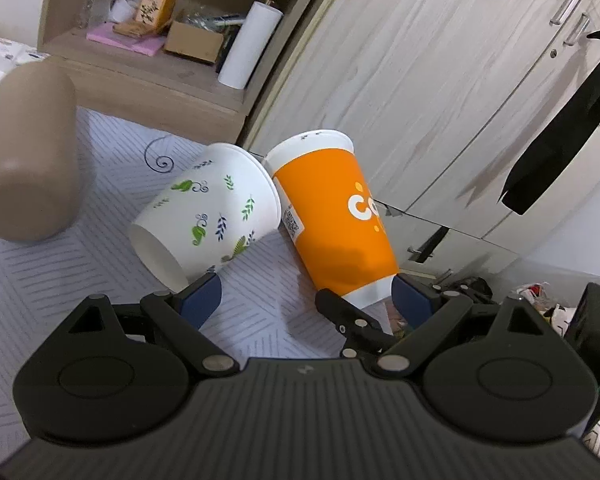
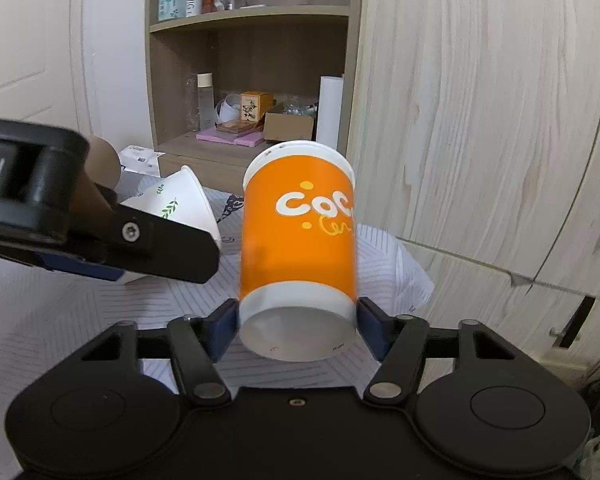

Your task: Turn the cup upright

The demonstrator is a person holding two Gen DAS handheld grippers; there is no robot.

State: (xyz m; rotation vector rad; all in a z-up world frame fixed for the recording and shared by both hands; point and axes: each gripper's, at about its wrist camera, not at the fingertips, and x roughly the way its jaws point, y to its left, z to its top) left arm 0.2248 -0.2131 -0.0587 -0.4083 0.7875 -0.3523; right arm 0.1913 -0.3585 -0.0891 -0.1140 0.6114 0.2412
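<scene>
An orange paper cup with white lettering lies tilted, base toward the right wrist camera. My right gripper is shut on its base, a blue pad on each side. The cup also shows in the left wrist view, mouth pointing up and away. A white paper cup with leaf prints lies on its side beside it, rims touching; it shows in the right view too. My left gripper is open, its left fingertip by the white cup's base. The left gripper's finger crosses the right view.
A striped white cloth covers the surface. A brown cylinder stands at the left. A wooden shelf with a box, a paper roll and bottles stands behind. Wardrobe doors are at the right.
</scene>
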